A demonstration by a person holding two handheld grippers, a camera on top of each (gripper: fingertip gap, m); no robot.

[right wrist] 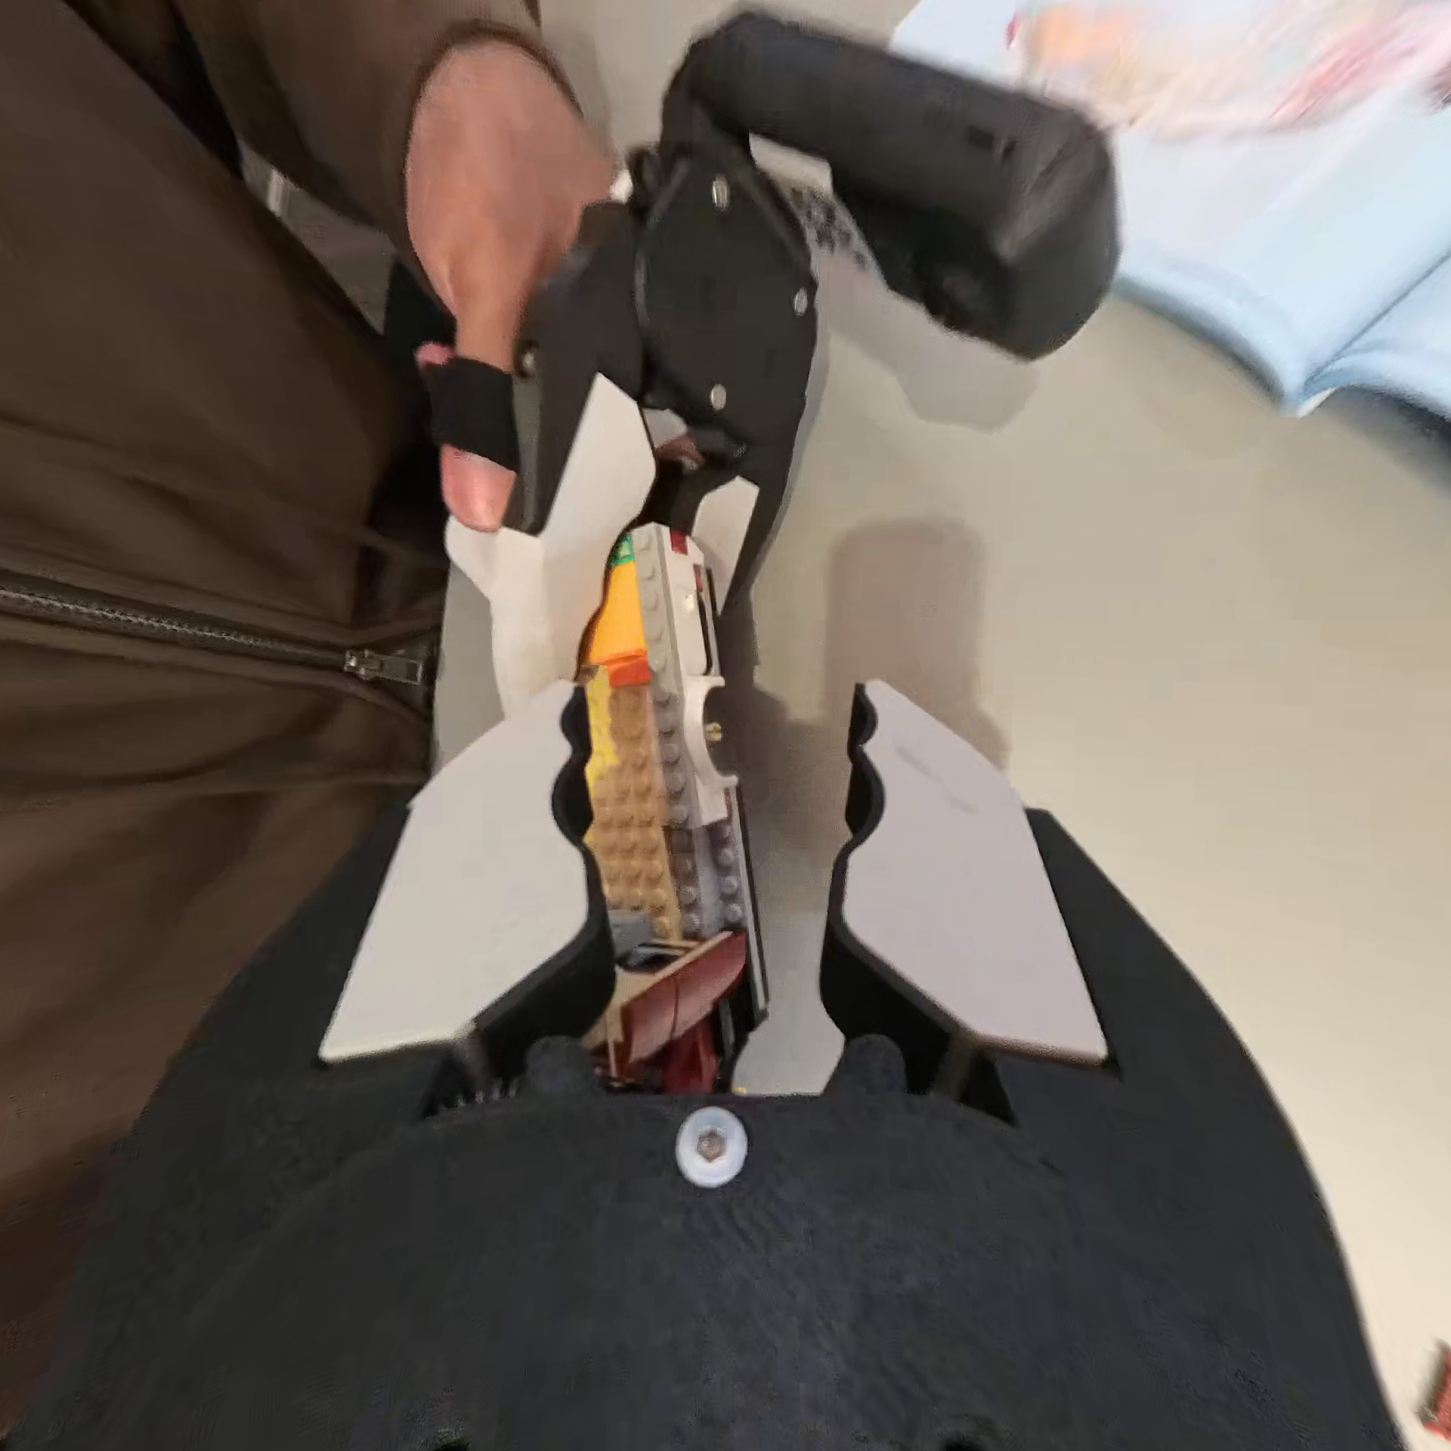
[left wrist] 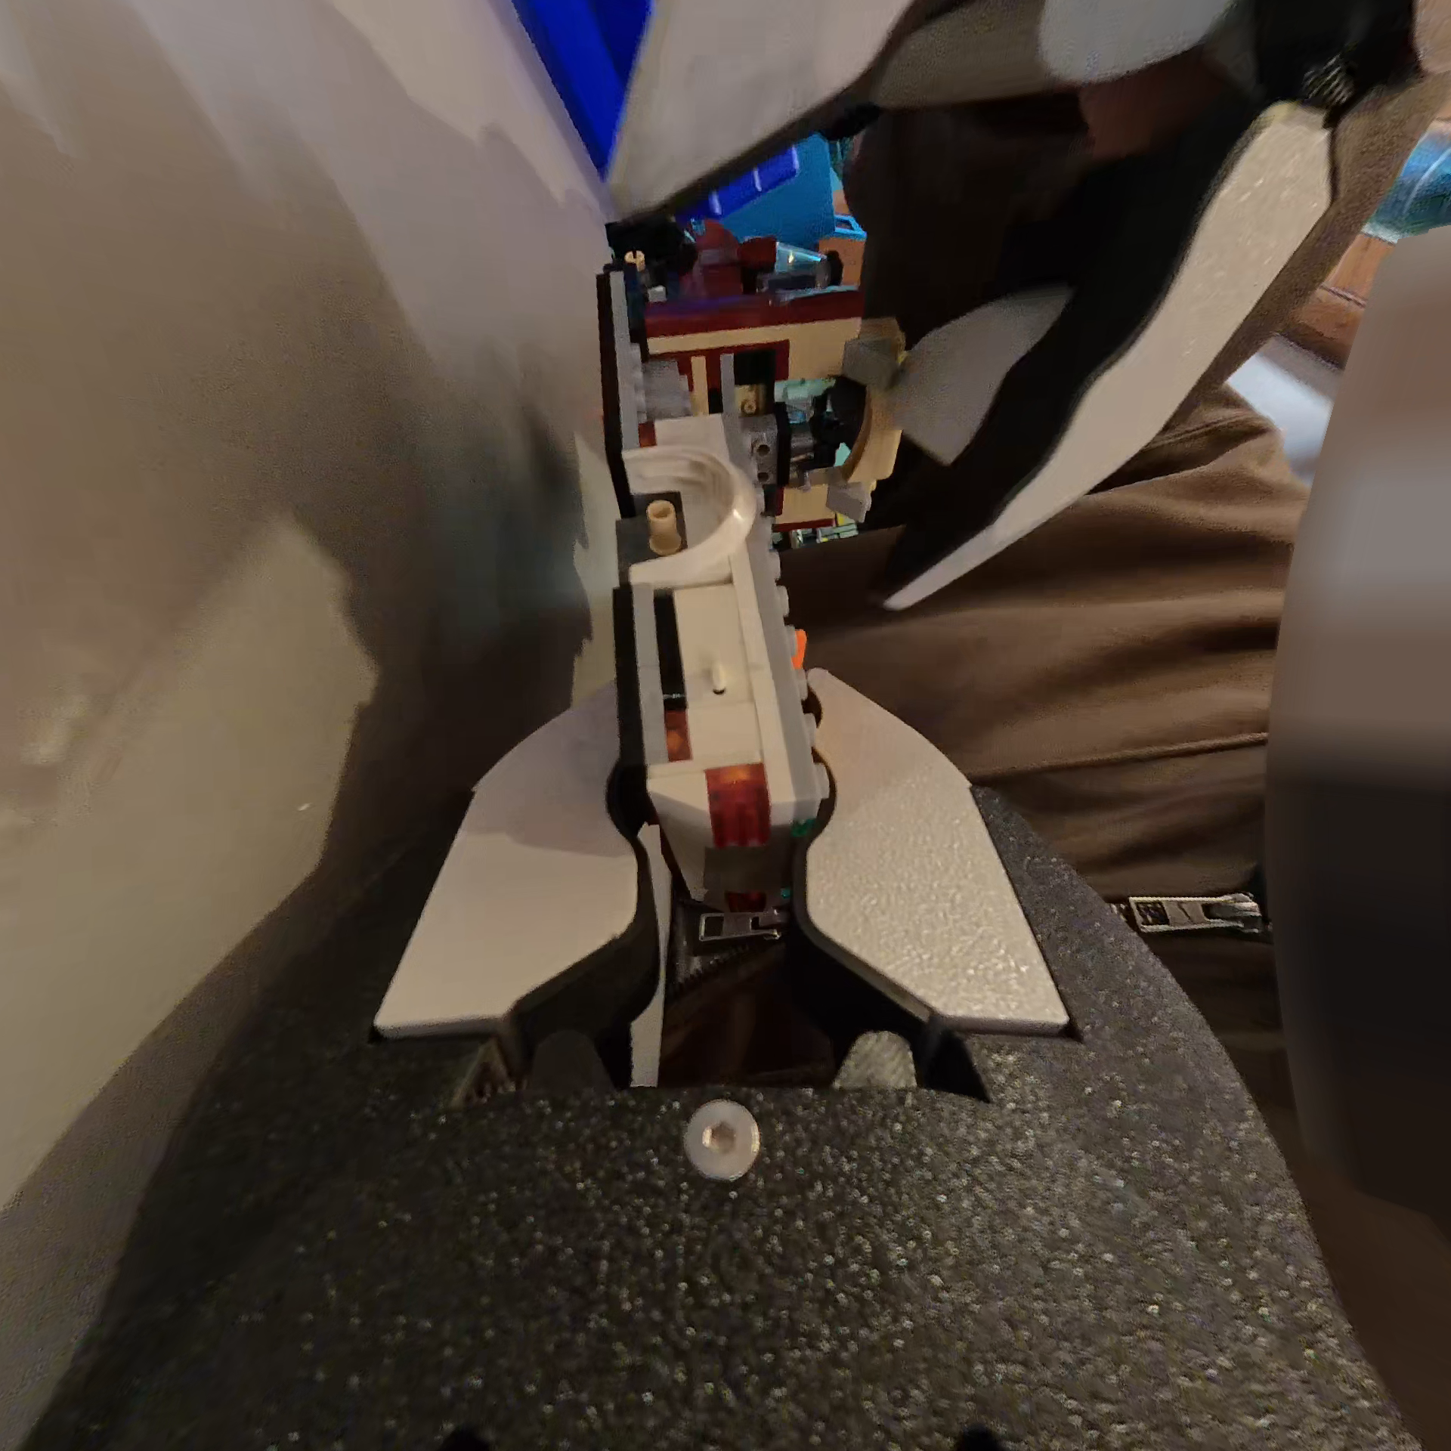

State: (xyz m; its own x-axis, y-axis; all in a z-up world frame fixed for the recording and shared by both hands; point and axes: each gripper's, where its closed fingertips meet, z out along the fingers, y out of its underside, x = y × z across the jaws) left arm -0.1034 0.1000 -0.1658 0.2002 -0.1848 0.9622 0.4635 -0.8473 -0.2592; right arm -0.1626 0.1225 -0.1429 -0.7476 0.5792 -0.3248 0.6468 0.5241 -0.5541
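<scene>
A white, grey and dark red brick model (left wrist: 707,730) was gripped at one end by both fingers of the left gripper (left wrist: 710,754). The right gripper (right wrist: 718,777) was spread wide around its other end, apparently released. Blurred blue bins (left wrist: 754,188) were glimpsed behind, contents unreadable

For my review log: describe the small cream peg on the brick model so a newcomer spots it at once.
Start at the left tongs, clamped on a long white brick model. Follow it forward to the clear curved piece. The cream peg stands inside that arc on a dark plate, the only upright tube there.
</scene>
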